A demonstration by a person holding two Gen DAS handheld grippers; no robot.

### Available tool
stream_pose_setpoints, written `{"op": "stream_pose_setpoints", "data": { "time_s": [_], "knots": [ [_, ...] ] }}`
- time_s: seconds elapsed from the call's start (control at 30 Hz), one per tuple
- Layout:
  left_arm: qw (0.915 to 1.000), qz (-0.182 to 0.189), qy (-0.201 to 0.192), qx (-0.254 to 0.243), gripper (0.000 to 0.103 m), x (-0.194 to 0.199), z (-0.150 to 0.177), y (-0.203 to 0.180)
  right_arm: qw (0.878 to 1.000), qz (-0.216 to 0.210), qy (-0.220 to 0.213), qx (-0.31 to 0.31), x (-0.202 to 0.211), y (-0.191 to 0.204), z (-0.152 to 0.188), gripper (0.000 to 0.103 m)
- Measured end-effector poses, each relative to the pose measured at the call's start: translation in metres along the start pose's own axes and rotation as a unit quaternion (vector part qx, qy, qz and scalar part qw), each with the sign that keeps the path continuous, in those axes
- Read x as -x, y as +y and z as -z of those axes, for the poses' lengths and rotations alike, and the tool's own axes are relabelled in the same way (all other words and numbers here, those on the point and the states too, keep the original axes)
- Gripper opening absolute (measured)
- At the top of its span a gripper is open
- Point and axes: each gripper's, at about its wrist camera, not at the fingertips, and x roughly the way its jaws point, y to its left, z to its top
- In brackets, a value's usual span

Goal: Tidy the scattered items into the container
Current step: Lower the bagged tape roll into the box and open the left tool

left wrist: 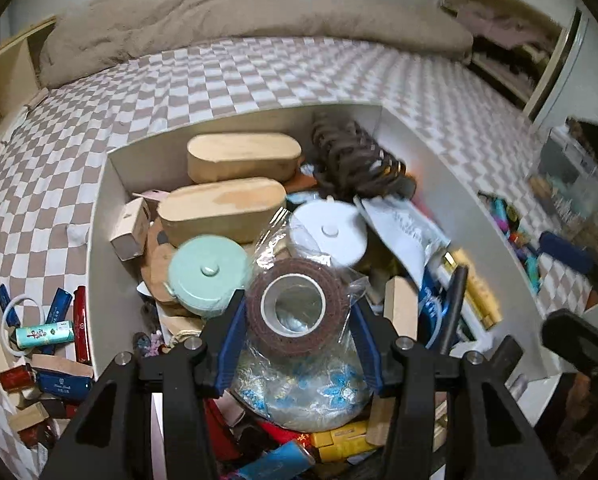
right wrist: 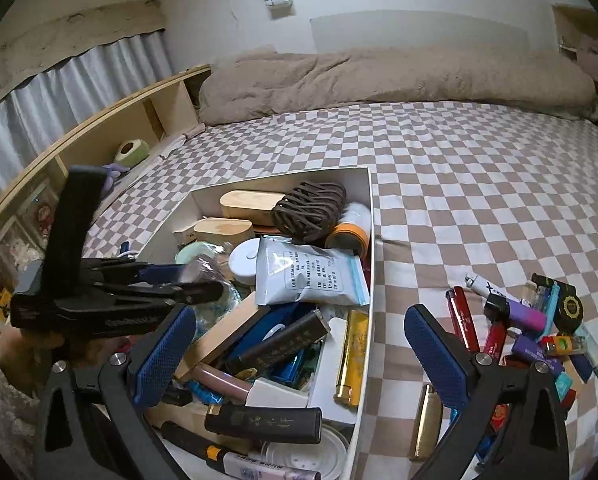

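Note:
A white open box (left wrist: 99, 240) on the checkered bed holds many small items; it also shows in the right wrist view (right wrist: 369, 208). My left gripper (left wrist: 295, 312) is shut on a clear plastic bag with a brown tape roll (left wrist: 295, 308) and a blue patterned item, held over the box's near end. In the right wrist view the left gripper (right wrist: 195, 280) hangs over the box's left side. My right gripper (right wrist: 299, 344) is open and empty, above the box's right wall. Scattered lighters and small boxes (right wrist: 531, 320) lie on the bed to the right.
More lighters and small boxes (left wrist: 51, 336) lie on the bed left of the box. A beige duvet (right wrist: 379, 76) is bunched at the far end. A wooden shelf headboard (right wrist: 99, 128) runs along the left. Inside the box are wooden cases (left wrist: 243, 156) and a dark cord bundle (right wrist: 311, 208).

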Motion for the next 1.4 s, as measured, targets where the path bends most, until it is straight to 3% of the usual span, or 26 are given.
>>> {"op": "stream_pose_setpoints", "data": {
  "time_s": [0.13,0.27,0.6,0.7,0.87,1.03,1.23,1.4],
  "knots": [
    [0.9997,-0.007,0.005,-0.022,0.072,-0.001,0.003,-0.011,1.0,-0.005,-0.002,0.0,0.002,-0.001,0.001,0.103],
    [0.9992,-0.029,-0.008,-0.027,0.072,0.003,0.005,-0.012,1.0,-0.008,-0.002,-0.008,0.002,-0.003,0.001,0.103],
    [0.9966,-0.061,-0.053,0.017,0.073,0.03,0.003,0.012,0.999,-0.024,-0.009,-0.029,0.008,-0.011,0.0,0.103],
    [0.997,-0.049,-0.058,0.015,0.073,0.037,0.001,0.012,0.999,-0.025,-0.009,-0.029,0.008,-0.011,0.0,0.103],
    [0.997,0.001,-0.072,0.029,0.073,0.052,0.002,0.014,0.999,-0.027,-0.01,-0.031,0.008,-0.012,0.0,0.103],
    [0.9929,-0.071,-0.088,0.038,0.073,0.057,-0.002,0.023,0.999,-0.03,-0.01,-0.032,0.009,-0.013,0.0,0.103],
    [0.9909,-0.123,-0.052,0.017,0.073,0.033,-0.004,0.023,0.999,-0.031,-0.01,-0.029,0.009,-0.012,0.0,0.103],
    [0.9934,-0.111,-0.026,-0.013,0.073,0.014,-0.002,0.009,0.999,-0.032,-0.007,-0.03,0.008,-0.012,0.0,0.103]
  ]
}}
